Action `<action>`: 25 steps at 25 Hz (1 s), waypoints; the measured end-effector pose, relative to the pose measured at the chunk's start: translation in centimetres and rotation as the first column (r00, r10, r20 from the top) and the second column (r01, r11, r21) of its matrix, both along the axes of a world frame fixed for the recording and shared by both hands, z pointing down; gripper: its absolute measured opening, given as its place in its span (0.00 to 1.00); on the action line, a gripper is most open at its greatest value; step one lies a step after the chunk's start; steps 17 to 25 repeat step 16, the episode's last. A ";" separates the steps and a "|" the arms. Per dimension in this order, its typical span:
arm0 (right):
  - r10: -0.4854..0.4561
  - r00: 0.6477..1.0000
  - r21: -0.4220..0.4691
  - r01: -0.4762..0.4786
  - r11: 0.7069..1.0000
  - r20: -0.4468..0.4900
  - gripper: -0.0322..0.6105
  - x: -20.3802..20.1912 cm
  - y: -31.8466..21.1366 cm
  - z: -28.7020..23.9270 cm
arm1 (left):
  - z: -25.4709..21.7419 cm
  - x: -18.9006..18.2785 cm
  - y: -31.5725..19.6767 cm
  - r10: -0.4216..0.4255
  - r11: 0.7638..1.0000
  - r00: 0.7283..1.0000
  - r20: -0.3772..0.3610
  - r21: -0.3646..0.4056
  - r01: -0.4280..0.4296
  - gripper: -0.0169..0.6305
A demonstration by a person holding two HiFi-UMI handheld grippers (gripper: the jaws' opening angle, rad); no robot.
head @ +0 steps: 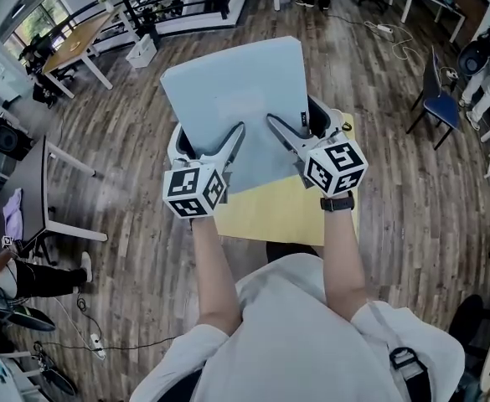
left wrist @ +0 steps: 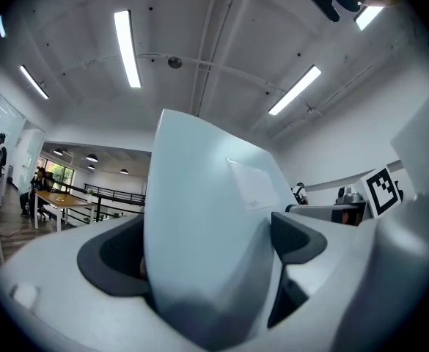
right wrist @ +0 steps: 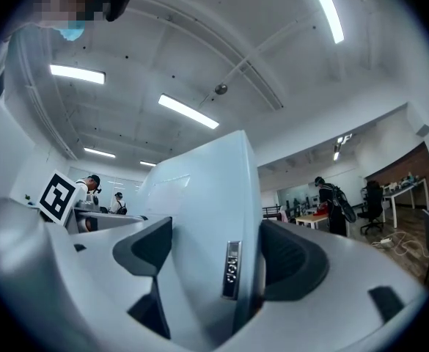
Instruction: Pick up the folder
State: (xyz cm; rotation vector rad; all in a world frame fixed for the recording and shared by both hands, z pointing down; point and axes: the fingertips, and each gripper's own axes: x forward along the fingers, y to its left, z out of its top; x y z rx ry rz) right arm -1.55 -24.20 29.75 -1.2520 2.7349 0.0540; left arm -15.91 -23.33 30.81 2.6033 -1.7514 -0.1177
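Note:
A pale blue-grey folder (head: 236, 107) is held up in the air above a small yellow table (head: 286, 212). My left gripper (head: 232, 145) is shut on its near left edge, my right gripper (head: 280, 132) on its near right edge. In the left gripper view the folder (left wrist: 207, 233) stands upright between the dark pads (left wrist: 298, 237), with a white label on its face. The right gripper view shows the folder (right wrist: 207, 226) clamped between the pads (right wrist: 291, 262), its spine with a small metal tab facing the camera.
The yellow table lies under the folder, over a wooden floor (head: 144, 249). A dark desk (head: 27, 191) stands at the left, a blue chair (head: 441, 103) at the right, and cables (head: 85, 333) run along the floor at lower left.

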 end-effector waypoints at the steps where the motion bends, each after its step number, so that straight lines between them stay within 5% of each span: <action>1: 0.001 1.000 0.000 -0.001 1.000 -0.008 0.62 -0.1 -0.1 0.0 | 0.1 -0.1 -0.1 0.000 1.000 1.000 -0.006 -0.002 0.000 0.85; 25: -0.002 0.997 -0.078 -0.004 0.997 -0.080 0.62 -1.4 -4.0 3.3 | 3.7 -1.3 -4.1 0.015 0.999 0.999 -0.039 -0.051 -0.017 0.85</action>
